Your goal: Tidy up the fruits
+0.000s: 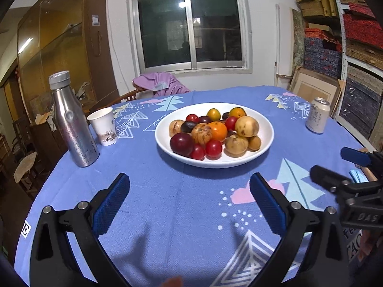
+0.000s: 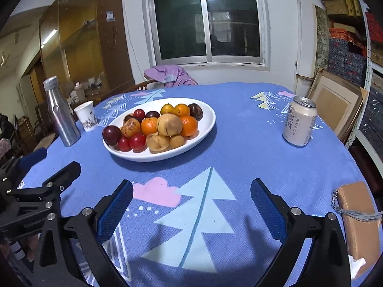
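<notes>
Woven blue tablecloth (image 1: 182,205) | glossy white oval bowl (image 1: 265,129) (round fruits (image 1: 215,131)) | both claws spread, empty

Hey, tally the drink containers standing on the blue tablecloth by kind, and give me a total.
Metal bottle: 1
Paper cup: 1
Drink can: 1
Total: 3
</notes>
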